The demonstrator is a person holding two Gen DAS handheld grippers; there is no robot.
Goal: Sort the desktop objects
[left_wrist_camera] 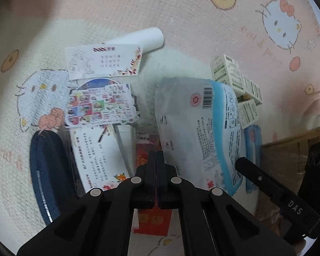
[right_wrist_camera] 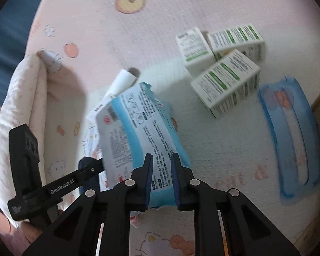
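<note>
My right gripper (right_wrist_camera: 161, 160) is shut on the near end of a blue-and-white wet-wipes pack (right_wrist_camera: 136, 128) and holds it tilted above the pile; the pack also shows in the left wrist view (left_wrist_camera: 200, 125). My left gripper (left_wrist_camera: 156, 155) is shut and empty above a red envelope (left_wrist_camera: 152, 221). Printed cards (left_wrist_camera: 100, 104) and a white paper roll (left_wrist_camera: 143, 38) lie beyond it. Three green-and-white boxes (right_wrist_camera: 226, 85) sit at the back right, seen also in the left wrist view (left_wrist_camera: 236, 79).
A dark blue oval case (left_wrist_camera: 47, 175) lies left of the cards. A flat blue-rimmed packet (right_wrist_camera: 292, 136) lies right. Everything rests on a pink cartoon-cat cloth (right_wrist_camera: 155, 21). A folded cloth edge (right_wrist_camera: 21, 106) rises at the left.
</note>
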